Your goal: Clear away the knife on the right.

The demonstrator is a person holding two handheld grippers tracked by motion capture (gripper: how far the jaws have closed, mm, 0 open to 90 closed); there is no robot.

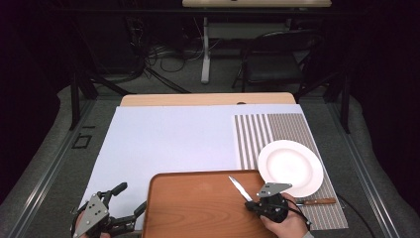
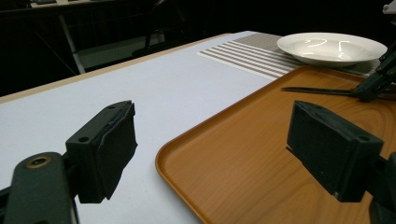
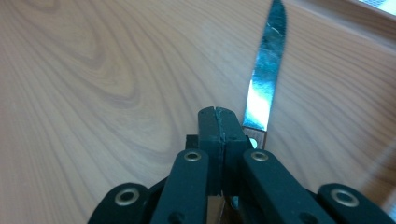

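Steel shows bright on the knife (image 3: 265,70) – its blade angles out over the wooden tray (image 1: 198,206), while the right gripper (image 1: 251,204) has both jaws pressed together on the knife's handle end near the tray's right edge. Just beyond sits a white plate (image 1: 290,167) on a striped placemat (image 1: 277,128). At the tray's left side, the left gripper (image 1: 130,201) hangs with its 2 jaws spread wide, holding nothing.

A pale sheet (image 1: 168,144) covers the wooden table (image 1: 208,99). On it, a striped placemat (image 1: 282,129) at the right and a brown tray (image 1: 198,208) at the near edge, overlapping the placemat's corner.
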